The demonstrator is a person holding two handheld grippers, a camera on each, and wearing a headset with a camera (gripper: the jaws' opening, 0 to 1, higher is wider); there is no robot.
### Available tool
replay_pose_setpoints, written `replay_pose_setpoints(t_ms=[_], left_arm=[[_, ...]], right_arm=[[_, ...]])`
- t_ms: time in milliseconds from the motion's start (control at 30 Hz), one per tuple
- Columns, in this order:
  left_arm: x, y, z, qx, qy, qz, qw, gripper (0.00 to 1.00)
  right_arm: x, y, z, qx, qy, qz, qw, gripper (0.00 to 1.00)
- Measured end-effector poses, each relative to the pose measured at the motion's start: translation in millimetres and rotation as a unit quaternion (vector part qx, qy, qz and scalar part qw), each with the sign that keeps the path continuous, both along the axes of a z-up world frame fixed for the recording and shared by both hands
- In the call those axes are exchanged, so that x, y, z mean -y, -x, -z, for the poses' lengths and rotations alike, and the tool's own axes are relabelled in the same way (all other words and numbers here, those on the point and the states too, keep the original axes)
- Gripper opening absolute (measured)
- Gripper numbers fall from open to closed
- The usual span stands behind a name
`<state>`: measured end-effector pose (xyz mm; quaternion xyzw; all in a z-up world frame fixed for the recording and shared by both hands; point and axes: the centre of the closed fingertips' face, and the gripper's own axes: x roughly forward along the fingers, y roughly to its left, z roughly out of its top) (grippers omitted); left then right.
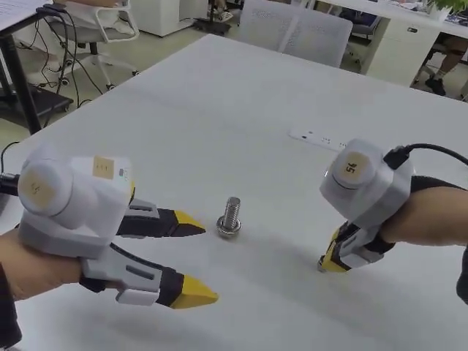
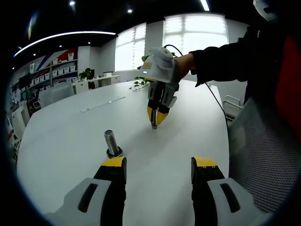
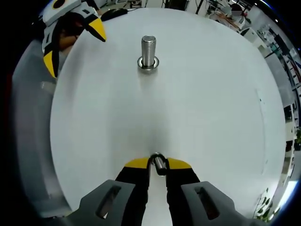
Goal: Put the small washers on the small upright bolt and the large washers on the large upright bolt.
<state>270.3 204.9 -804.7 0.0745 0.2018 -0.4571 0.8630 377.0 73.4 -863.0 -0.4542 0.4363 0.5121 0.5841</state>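
Large upright bolt (image 1: 232, 212) at mid-table, long axis vertical, threads up, with a washer (image 1: 228, 229) already ringed around its foot. Starting from the left: left gripper (image 1: 206, 259), jaws spread wide and holding nothing, tips aimed rightward, just beside the bolt and the nearer of the two. Further right, well apart from the bolt: right gripper (image 1: 324, 266), tipped down onto the white table (image 1: 241, 110), jaws pinched on a small metal piece (image 3: 159, 162). Possibly the small bolt or a small washer; too small to tell.
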Motion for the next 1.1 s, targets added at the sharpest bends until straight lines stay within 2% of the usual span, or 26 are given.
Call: replay_pose_setpoints(t_ms=[667,1000,1100], left_arm=[[1.3,0.8,0.8,-0.004,-0.001,0.003,1.0,0.54],[2.9,0.2,-1.1,-0.002,0.0,0.005,1.0,0.55],[2.9,0.0,-3.3,0.001,0.003,0.005,1.0,0.55]], right_arm=[[-0.1,2.9,-2.5,0.002,-0.009,-0.001,1.0,0.18],[0.4,6.3,-13.4,0.013,-0.034,0.01,0.9993,0.22],[-1.2,8.7,-19.2,0.016,-0.051,0.019,0.9984,0.24]])
